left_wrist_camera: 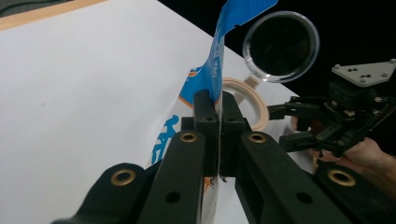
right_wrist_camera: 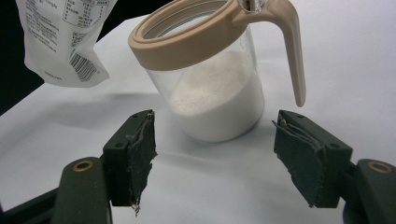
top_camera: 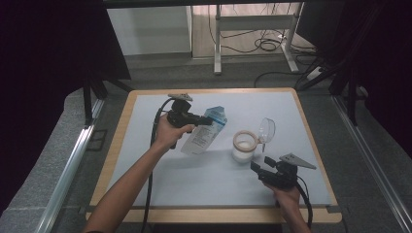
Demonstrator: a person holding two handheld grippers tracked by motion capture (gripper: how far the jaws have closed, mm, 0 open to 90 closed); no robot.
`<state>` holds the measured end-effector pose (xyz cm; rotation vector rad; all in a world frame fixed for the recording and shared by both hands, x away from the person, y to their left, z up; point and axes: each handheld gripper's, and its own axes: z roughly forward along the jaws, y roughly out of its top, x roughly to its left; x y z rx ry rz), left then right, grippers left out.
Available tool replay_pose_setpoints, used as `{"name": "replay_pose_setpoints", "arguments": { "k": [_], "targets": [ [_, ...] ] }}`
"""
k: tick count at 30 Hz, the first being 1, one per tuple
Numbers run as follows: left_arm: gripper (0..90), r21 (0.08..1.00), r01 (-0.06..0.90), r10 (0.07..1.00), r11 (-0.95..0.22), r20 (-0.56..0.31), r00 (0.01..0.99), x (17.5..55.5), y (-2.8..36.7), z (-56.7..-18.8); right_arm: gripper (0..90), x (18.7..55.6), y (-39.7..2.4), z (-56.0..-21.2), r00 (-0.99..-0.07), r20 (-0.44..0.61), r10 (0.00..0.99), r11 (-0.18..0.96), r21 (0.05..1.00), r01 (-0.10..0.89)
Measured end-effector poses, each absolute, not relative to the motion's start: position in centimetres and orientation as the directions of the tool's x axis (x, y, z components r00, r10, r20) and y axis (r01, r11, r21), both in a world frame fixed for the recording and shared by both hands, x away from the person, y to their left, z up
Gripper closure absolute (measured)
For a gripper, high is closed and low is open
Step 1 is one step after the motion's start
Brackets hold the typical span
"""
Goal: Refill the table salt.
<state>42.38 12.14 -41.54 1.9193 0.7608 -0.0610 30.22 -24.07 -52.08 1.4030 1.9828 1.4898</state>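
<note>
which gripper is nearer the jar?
Right. The right gripper sits open just in front of the jar, not touching; the left gripper holds the bag off to its left.

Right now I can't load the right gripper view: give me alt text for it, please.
The right gripper stands open just short of a clear jar part full of white powder, its beige-rimmed lid flipped open. A white printed pouch hangs at upper left above the white table.
</note>
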Motion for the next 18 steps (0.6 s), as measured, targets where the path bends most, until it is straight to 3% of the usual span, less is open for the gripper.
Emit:
{"name": "replay_pose_setpoints", "arguments": {
  "k": [18],
  "targets": [
    [89.9,0.818,0.552,0.561,-0.161,-0.384,0.733,43.5,16.9,-42.8,29.8,30.4,-24.1,-52.3,-0.476,0.303,0.826,-0.01,0.852,0.524]
  ]
}}
